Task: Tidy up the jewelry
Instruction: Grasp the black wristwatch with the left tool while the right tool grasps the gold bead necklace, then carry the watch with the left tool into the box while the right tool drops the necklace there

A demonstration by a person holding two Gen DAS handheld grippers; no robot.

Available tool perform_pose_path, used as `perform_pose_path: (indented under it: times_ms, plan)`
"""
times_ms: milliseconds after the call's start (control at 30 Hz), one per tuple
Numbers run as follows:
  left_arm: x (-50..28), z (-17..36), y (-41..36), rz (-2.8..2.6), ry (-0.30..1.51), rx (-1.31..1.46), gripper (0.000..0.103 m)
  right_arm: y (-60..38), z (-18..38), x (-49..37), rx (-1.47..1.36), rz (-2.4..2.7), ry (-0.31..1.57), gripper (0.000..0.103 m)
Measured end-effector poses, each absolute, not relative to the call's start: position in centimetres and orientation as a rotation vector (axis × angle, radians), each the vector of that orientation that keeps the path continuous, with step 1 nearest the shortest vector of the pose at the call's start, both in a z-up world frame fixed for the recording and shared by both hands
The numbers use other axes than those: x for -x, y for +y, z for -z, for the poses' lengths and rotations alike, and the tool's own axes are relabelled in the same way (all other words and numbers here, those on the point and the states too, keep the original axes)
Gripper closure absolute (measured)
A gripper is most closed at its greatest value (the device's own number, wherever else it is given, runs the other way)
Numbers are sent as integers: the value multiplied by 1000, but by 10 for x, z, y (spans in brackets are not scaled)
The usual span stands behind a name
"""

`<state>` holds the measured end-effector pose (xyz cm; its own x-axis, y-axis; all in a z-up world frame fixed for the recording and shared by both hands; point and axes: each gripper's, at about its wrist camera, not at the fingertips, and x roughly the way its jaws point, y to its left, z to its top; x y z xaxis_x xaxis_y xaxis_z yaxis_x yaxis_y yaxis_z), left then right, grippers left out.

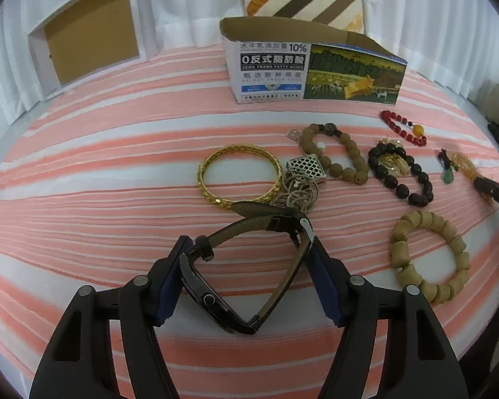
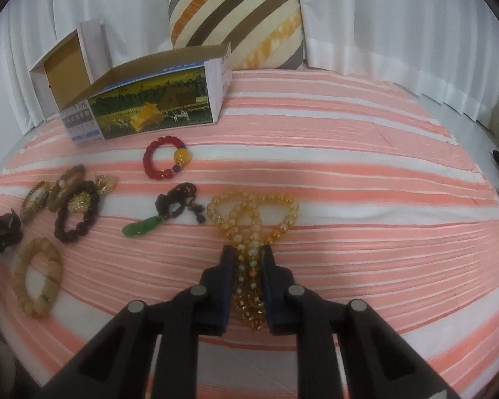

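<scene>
My left gripper (image 1: pixel 249 246) has its jaws partway closed around the black watch (image 1: pixel 246 266) on the striped bedspread (image 1: pixel 116 166), pads touching the strap. My right gripper (image 2: pixel 248 256) is pinched tight on the amber bead necklace (image 2: pixel 252 222), near the printed box (image 2: pixel 156 106).

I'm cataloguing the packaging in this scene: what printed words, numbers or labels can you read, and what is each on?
All on the white end panel of the printed carton, left wrist view:
"水牛乳添加量 10%", top line.
"0反式脂肪酸", white on a dark band.
"ZERO TRANS FATTY ACIDS", just beneath.
Lower lines on that panel: too small and blurred to read.
Right wrist view: only "10%" on the carton is legible.
The jewelry and the watch show no readable text.
</scene>
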<state>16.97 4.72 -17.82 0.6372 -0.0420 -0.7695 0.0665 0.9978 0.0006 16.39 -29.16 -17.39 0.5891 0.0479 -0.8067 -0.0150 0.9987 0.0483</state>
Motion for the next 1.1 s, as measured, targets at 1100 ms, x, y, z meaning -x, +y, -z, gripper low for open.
perform_pose_path:
  times_ms: [1100]
  plan:
    - [-155,137,63,151,775,105,57,-293,102,-151,-176,-95,770,95]
